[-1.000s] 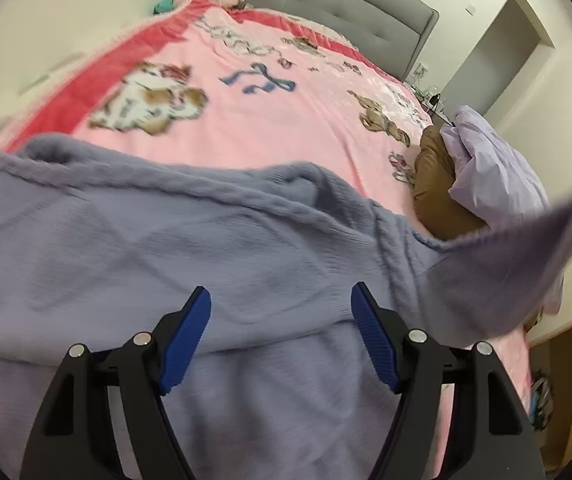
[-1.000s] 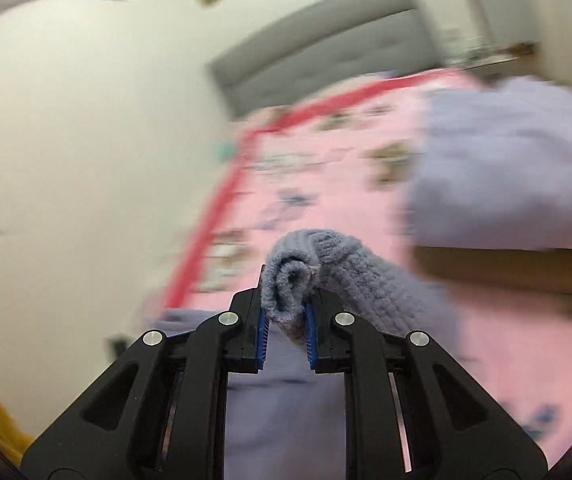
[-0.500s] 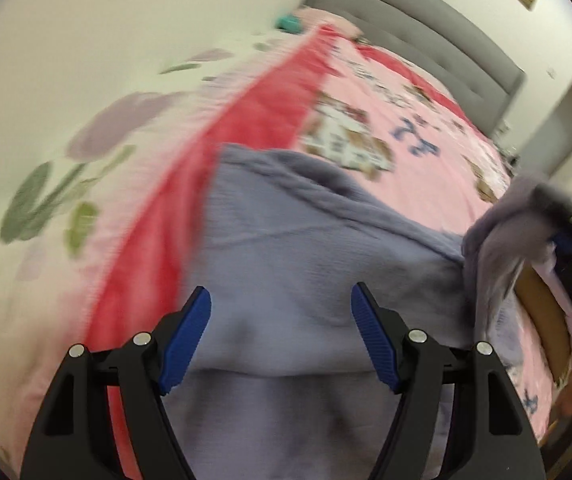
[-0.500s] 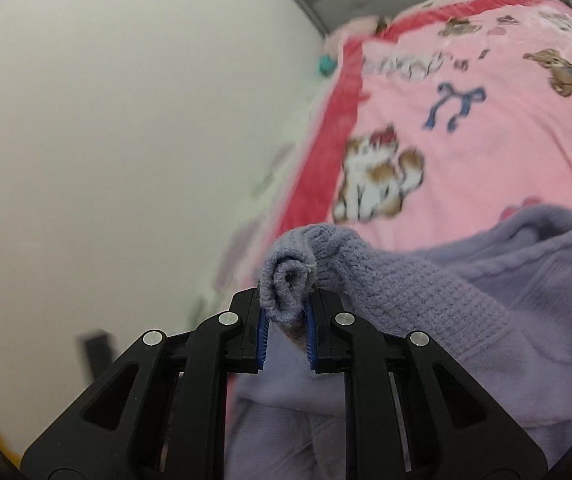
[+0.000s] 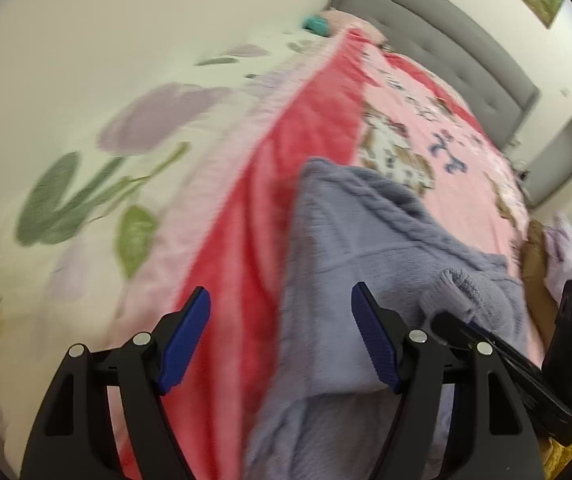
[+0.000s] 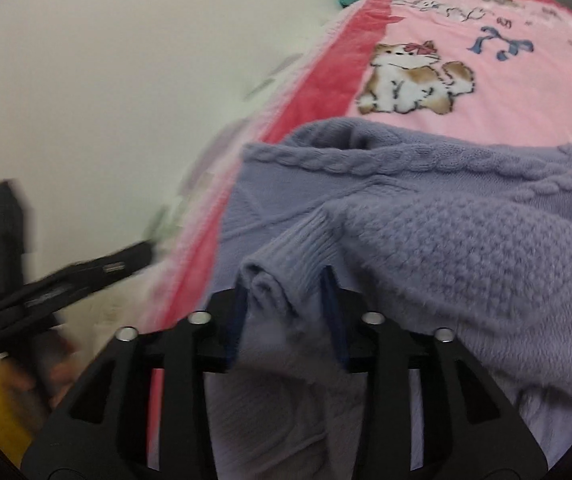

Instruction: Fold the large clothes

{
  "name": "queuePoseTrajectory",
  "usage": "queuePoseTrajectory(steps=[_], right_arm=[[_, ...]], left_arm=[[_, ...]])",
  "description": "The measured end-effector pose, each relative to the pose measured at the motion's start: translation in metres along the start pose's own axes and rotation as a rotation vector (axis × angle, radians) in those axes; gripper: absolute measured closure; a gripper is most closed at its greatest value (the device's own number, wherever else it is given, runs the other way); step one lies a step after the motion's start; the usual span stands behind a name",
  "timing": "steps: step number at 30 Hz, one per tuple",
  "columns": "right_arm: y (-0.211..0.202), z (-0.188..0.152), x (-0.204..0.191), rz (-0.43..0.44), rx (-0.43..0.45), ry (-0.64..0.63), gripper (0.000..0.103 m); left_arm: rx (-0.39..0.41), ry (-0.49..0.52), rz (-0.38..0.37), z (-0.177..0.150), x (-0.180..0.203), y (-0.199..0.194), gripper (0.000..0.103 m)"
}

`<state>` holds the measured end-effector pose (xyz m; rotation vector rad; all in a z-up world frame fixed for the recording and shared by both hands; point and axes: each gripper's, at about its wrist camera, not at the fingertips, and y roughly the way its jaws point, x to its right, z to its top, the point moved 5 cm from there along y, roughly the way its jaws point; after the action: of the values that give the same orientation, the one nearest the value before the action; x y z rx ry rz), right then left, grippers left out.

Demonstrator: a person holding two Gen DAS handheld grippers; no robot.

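Note:
A lavender knit sweater (image 5: 366, 248) lies on the pink cat-print blanket (image 5: 438, 128) near the bed's left edge. My left gripper (image 5: 282, 336) is open and empty, hovering over the sweater's left edge and the blanket's red border. My right gripper (image 6: 284, 312) has its jaws parted around the ribbed sleeve cuff (image 6: 282, 276), which sits loose between them; the sleeve lies across the sweater body (image 6: 466, 248). The right gripper also shows in the left wrist view (image 5: 498, 344), at the cuff (image 5: 454, 288).
A floral sheet (image 5: 98, 184) hangs down the bed's left side. The grey headboard (image 5: 446, 32) is at the far end. Brown and white clothes (image 5: 546, 248) are piled at the right. The left gripper shows in the right wrist view (image 6: 46, 284).
My right gripper carried the sleeve cuff across to the sweater's left side, lowered it onto the body and opened its jaws. My left gripper swung left toward the bed's edge.

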<state>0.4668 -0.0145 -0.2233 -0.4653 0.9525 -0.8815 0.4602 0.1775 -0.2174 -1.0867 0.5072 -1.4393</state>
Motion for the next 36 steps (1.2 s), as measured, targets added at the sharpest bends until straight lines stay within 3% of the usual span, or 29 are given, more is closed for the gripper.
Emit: queuePoseTrajectory(steps=[2,5,8,10,13,18,20,22,23,25,27,30,33,36], right_arm=[[-0.026,0.000,-0.001,0.026,0.016,-0.025,0.060],[-0.063,0.000,0.001,-0.029,0.042,-0.111,0.050],[-0.086,-0.008,0.018,-0.233,-0.005,-0.327,0.041],[-0.091,-0.017,0.040,-0.332,-0.064,-0.405,0.041],[-0.099,-0.025,0.071,-0.425,-0.103,-0.433,0.041],[-0.102,-0.049,0.114,-0.599,-0.193,-0.544,0.040],[-0.101,-0.055,0.124,-0.638,-0.205,-0.564,0.041],[-0.095,-0.061,0.132,-0.634,-0.253,-0.583,0.074],[-0.095,-0.063,0.133,-0.632,-0.269,-0.585,0.090],[-0.101,-0.056,0.132,-0.605,-0.244,-0.540,0.091],[-0.114,-0.040,0.128,-0.605,-0.174,-0.476,0.092],[-0.141,-0.026,0.118,-0.601,-0.097,-0.414,0.092],[-0.148,-0.031,0.104,-0.515,-0.100,-0.394,0.092],[-0.126,-0.056,0.095,-0.503,-0.188,-0.445,0.091]], left_arm=[[-0.030,0.018,-0.054,0.002,0.012,0.010,0.028],[-0.133,0.042,-0.169,-0.005,0.038,0.031,0.026],[-0.209,-0.008,-0.269,-0.014,0.054,0.046,0.026],[-0.253,-0.069,-0.324,-0.020,0.062,0.058,0.026],[-0.271,-0.137,-0.322,-0.026,0.065,0.071,0.026],[-0.246,-0.207,-0.416,-0.018,0.078,0.078,0.026],[-0.250,-0.249,-0.472,-0.015,0.083,0.084,0.049],[-0.288,-0.320,-0.452,-0.016,0.080,0.096,0.090],[-0.288,-0.337,-0.416,-0.016,0.078,0.098,0.094],[-0.269,-0.319,-0.392,-0.012,0.082,0.095,0.096],[-0.233,-0.231,-0.379,0.003,0.092,0.081,0.096],[-0.224,-0.165,-0.414,0.027,0.104,0.056,0.096],[-0.216,-0.097,-0.408,0.044,0.103,0.030,0.096],[-0.269,-0.062,-0.355,0.043,0.088,0.027,0.096]])
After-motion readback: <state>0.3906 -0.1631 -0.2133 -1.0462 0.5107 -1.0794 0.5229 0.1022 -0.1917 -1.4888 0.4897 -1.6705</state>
